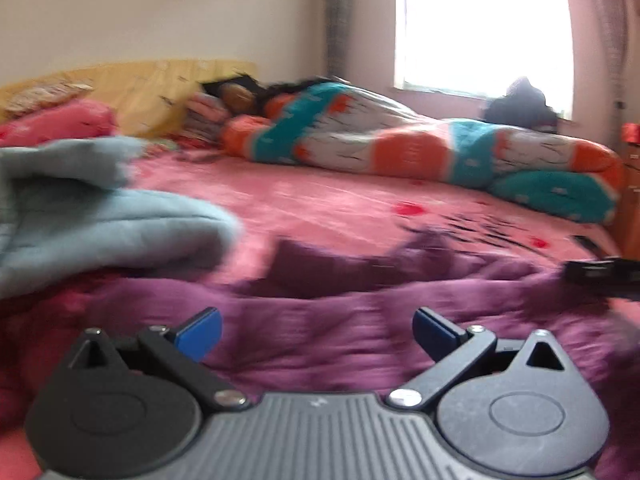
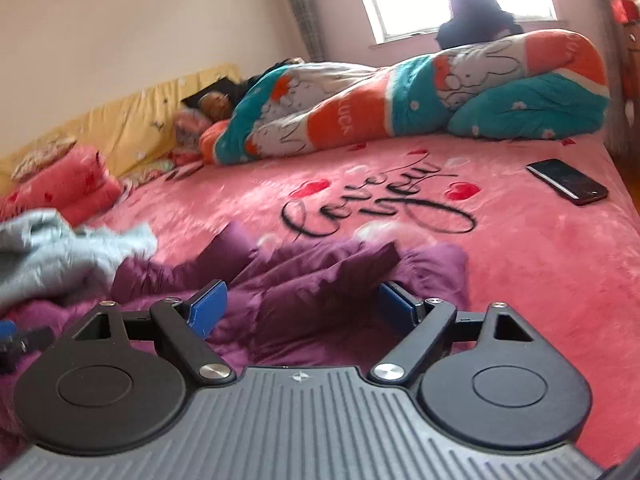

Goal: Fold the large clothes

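Note:
A purple padded garment (image 1: 360,320) lies rumpled on the pink bed, right under both grippers; it also shows in the right wrist view (image 2: 320,280). My left gripper (image 1: 316,330) is open and empty just above it. My right gripper (image 2: 304,304) is open and empty above the garment's right part. The right gripper's black tip shows at the right edge of the left wrist view (image 1: 604,274). A light blue quilted garment (image 1: 80,208) lies crumpled to the left, also seen in the right wrist view (image 2: 60,252).
The pink bedspread (image 2: 520,280) has "love you" lettering. A person lies under an orange, teal and white quilt (image 2: 400,100) at the far side. A phone (image 2: 568,181) lies at the right. A pink pillow (image 2: 64,188) and yellow headboard (image 1: 160,88) are at the left.

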Demonstrator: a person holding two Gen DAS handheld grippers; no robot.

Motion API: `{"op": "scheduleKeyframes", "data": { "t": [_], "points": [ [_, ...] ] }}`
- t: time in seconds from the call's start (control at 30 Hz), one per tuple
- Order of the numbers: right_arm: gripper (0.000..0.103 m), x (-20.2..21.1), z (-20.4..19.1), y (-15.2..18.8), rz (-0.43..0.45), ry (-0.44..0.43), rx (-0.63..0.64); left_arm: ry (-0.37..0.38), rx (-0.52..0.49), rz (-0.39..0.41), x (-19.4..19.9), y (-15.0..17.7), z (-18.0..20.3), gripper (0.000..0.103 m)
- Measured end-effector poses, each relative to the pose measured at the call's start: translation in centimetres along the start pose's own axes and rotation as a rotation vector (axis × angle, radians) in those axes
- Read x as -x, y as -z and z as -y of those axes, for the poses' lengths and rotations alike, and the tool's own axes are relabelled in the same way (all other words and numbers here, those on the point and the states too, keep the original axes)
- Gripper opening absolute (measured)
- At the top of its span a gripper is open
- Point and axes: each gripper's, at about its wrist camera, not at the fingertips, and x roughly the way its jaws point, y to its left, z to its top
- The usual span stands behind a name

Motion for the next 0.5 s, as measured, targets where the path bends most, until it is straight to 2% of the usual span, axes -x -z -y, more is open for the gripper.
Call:
{"op": "scheduleKeyframes", "data": {
  "t": [0.1,0.23,0.5],
  "points": [
    [0.103,-0.5,1.2,0.0,-0.026,0.043,-0.013,0.035,-0.009,-0.049,-1.8,0.4,2.8,0.101],
    [0.103,-2.0,1.6,0.9,-0.079,0.095,0.019,0.006,-0.017,-0.113,-4.4,1.9,3.6,0.101],
    [0.103,-3.8,0.9,1.6,-0.12,0.166,0.068,-0.011,-0.039,-0.093,-5.9,3.9,3.4,0.103]
  ]
}}
